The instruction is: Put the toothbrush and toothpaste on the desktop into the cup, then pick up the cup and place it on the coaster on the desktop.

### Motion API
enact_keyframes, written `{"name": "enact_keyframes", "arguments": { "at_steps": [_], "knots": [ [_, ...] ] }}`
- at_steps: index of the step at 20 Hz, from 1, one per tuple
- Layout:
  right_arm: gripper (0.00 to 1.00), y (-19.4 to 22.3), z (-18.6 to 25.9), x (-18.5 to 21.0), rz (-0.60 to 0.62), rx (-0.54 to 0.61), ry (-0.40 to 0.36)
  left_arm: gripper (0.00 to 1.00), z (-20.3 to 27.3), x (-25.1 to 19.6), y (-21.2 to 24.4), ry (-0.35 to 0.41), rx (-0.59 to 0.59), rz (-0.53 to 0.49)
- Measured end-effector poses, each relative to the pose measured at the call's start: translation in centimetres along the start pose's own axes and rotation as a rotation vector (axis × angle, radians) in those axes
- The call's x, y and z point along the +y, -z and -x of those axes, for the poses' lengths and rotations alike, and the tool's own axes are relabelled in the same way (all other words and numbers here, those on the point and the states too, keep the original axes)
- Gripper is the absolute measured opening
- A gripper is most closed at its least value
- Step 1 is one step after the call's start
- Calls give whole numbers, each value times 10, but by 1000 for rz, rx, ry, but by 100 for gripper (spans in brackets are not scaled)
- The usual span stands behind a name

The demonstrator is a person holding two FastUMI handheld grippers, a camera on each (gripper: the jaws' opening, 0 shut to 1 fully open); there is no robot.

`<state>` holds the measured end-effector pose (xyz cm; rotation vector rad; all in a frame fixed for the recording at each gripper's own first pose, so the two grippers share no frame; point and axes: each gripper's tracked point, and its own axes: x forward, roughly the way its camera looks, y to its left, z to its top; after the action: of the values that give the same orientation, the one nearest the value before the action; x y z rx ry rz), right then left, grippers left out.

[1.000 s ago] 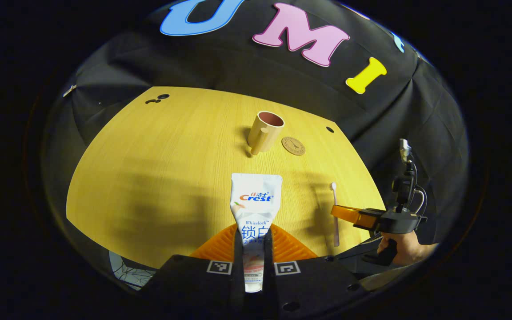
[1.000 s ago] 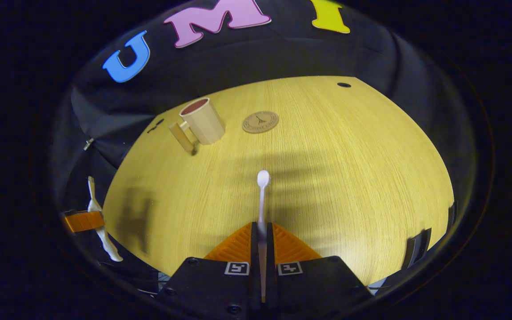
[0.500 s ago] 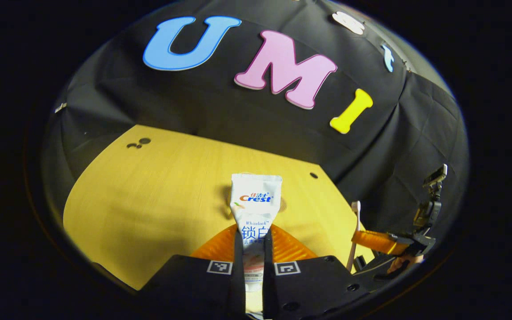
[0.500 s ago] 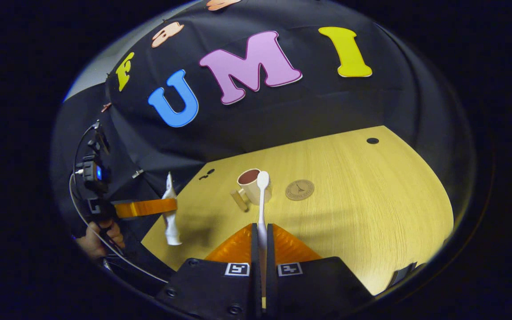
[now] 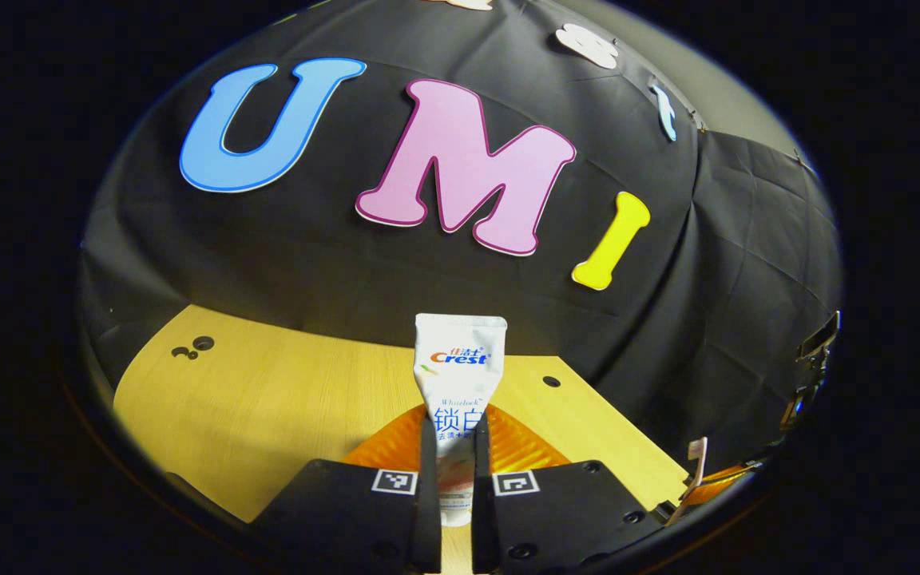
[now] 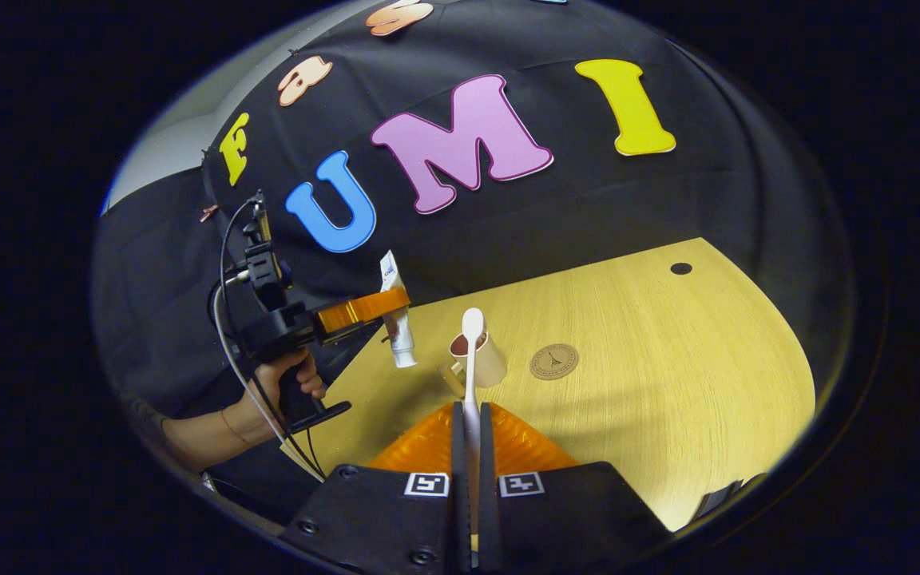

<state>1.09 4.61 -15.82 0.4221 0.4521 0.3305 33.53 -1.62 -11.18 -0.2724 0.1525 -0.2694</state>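
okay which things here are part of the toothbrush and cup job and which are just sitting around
Part of the job: toothpaste, toothbrush, cup, coaster, left gripper, right gripper.
Just there: desk, its holes, booth cloth.

Black cloth wall (image 5: 332, 263) (creased), round holes (image 5: 203, 343) in the wooden top, dark cable (image 6: 224, 335)

cup (image 6: 482, 361) left of coaster (image 6: 553, 361), on desktop (image 6: 668, 383)
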Motion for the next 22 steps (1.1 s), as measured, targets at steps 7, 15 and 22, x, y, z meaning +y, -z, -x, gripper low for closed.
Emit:
{"name": "enact_keyframes", "arguments": {
  "at_steps": [7,15,22],
  "knots": [
    [8,-3,12,-25,-34,-12,60,20,-71,19,6,-27,26,-57],
    [8,0,23,-47,-63,-19,131,20,-117,40,36,-51,89,-44],
    [8,6,26,-50,-85,-15,145,23,-129,44,58,-54,120,-92]
  ]
}}
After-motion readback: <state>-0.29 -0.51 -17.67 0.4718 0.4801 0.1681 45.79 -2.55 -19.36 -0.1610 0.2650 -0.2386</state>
